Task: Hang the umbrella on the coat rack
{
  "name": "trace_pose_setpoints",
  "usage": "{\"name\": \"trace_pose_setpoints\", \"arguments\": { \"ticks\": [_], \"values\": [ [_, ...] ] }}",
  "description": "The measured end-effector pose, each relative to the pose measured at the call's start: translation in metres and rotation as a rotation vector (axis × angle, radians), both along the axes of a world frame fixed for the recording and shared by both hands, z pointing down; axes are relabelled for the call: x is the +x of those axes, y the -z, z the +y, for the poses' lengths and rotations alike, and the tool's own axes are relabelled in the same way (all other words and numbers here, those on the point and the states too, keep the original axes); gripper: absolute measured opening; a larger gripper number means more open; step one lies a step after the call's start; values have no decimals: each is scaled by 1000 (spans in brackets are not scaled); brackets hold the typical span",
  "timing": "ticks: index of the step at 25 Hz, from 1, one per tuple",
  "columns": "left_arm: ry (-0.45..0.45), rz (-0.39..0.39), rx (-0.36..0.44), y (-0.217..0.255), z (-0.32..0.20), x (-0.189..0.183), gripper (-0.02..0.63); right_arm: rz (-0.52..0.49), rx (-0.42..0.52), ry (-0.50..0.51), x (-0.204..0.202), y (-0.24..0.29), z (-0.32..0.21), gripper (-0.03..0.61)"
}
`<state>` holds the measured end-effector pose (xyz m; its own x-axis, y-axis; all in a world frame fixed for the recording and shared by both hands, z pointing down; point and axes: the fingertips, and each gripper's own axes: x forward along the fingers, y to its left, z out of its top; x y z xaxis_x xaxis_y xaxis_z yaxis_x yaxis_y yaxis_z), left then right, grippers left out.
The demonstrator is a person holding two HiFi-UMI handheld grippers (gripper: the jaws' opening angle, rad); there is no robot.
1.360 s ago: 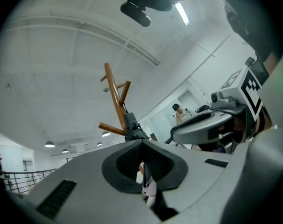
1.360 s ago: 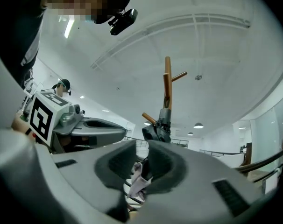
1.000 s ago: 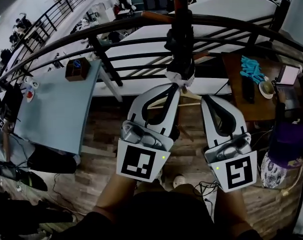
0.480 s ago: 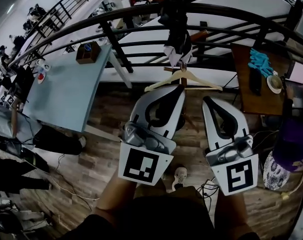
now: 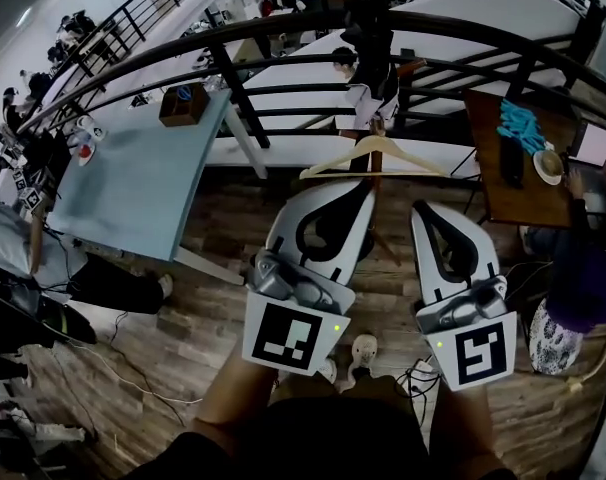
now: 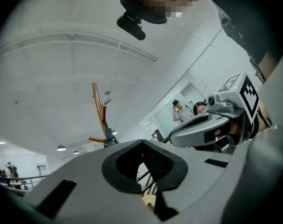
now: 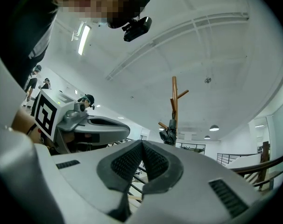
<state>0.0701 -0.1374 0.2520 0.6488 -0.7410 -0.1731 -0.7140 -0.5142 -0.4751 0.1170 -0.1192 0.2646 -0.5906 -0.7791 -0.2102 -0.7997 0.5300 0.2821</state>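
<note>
Bench (image 5: 133, 193) in pale blue stands left of the coat rack (image 7: 174, 99), carrying a small brown box (image 5: 183, 103). Nearer, just below-left of the rack's pole, the left gripper (image 5: 360, 187) is pressed together on nothing. The dark folded umbrella (image 5: 375, 58) hangs on the rack, with a wooden hanger (image 5: 338, 158) just beneath it. Below-right of the rack, the right gripper (image 5: 421, 209) is likewise pressed together and empty. Right of the rack, a brown bench (image 5: 483, 193) bears a teal cloth (image 5: 518, 128) and a cup (image 5: 548, 165).
</note>
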Motion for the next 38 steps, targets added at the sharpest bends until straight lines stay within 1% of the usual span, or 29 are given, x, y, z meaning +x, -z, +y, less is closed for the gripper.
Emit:
{"name": "trace_pose_setpoints", "arguments": {
  "ticks": [5, 9, 11, 15, 16, 18, 20, 24, 28, 32, 38],
  "values": [
    [-23, 14, -2, -6, 9, -26, 9, 16, -11, -28, -25, -10, 11, 29],
    [-62, 14, 1, -1, 39, -51, 9, 46, -21, -65, -50, -6, 44, 29],
    [-75, 19, 4, 4, 48, -62, 9, 54, -22, -81, -59, -2, 52, 29],
    [-117, 48, -33, 1, 62, -79, 9, 98, -88, -124, -73, -8, 64, 29],
    [-128, 54, -30, 2, 64, -82, 9, 109, -94, -133, -76, -8, 66, 29],
    [-145, 57, -21, -1, 70, -85, 9, 104, -61, -139, -82, -3, 72, 29],
    [-155, 49, -30, -15, 83, -86, 9, 104, -40, -142, -86, -7, 84, 29],
    [-155, 56, -71, -40, 90, -93, 9, 124, -65, -151, -91, -28, 95, 29],
    [-161, 76, -104, -55, 87, -102, 9, 109, -65, -164, -95, -32, 94, 29],
    [-173, 89, -110, -62, 90, -110, 9, 91, -59, -182, -100, -35, 94, 29],
    [-192, 105, -90, -60, 91, -112, 9, 90, -35, -198, -114, -33, 95, 29]
  ]
}}
